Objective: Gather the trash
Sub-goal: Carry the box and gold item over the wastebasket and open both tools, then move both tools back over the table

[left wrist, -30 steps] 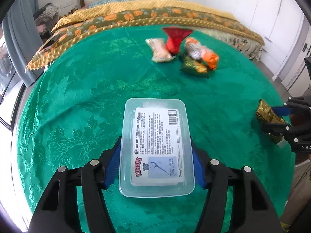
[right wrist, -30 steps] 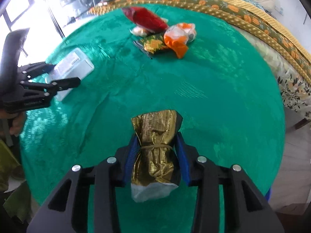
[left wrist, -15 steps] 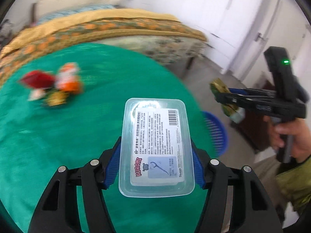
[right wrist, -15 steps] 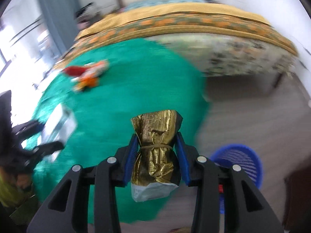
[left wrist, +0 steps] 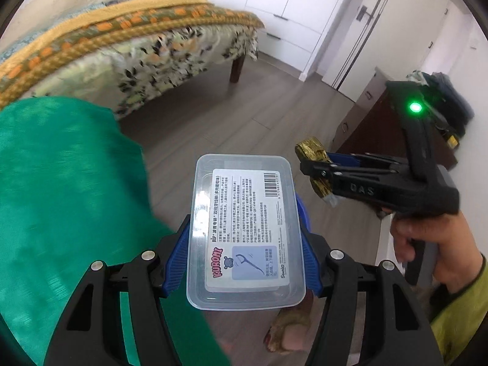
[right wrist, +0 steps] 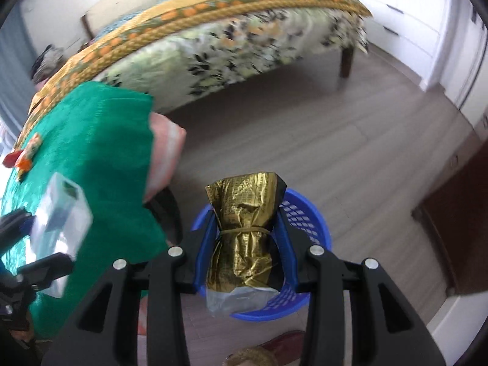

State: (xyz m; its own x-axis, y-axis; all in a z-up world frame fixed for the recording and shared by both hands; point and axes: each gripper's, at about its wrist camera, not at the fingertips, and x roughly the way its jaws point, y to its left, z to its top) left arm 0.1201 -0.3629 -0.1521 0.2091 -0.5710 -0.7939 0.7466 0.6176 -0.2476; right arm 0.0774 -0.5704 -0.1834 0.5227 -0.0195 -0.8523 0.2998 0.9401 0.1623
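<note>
My left gripper [left wrist: 244, 244] is shut on a clear plastic box [left wrist: 244, 207] with a printed label, held past the edge of the green table [left wrist: 61, 183]. My right gripper [right wrist: 246, 219] is shut on a gold foil packet [right wrist: 244, 244] tied with a rubber band, hanging over a blue mesh basket [right wrist: 308, 222] on the floor. In the left wrist view the right gripper [left wrist: 308, 167] and its gold packet [left wrist: 311, 149] are just right of the box, and the basket's rim [left wrist: 303, 213] peeks out behind the box. The right wrist view shows the left gripper [right wrist: 39, 241] with the box [right wrist: 61, 213] at the left edge.
Red and orange wrappers [right wrist: 26, 155] lie on the green table [right wrist: 100, 140] at far left. A bed [right wrist: 213, 36] with a patterned cover stands behind. A dark wooden cabinet [right wrist: 457, 213] is at the right. A foot [left wrist: 286, 329] is on the wooden floor below the box.
Both grippers have swung right, off the table and out over the floor. The blue basket has come into view under the gold packet. Both grips look the same.
</note>
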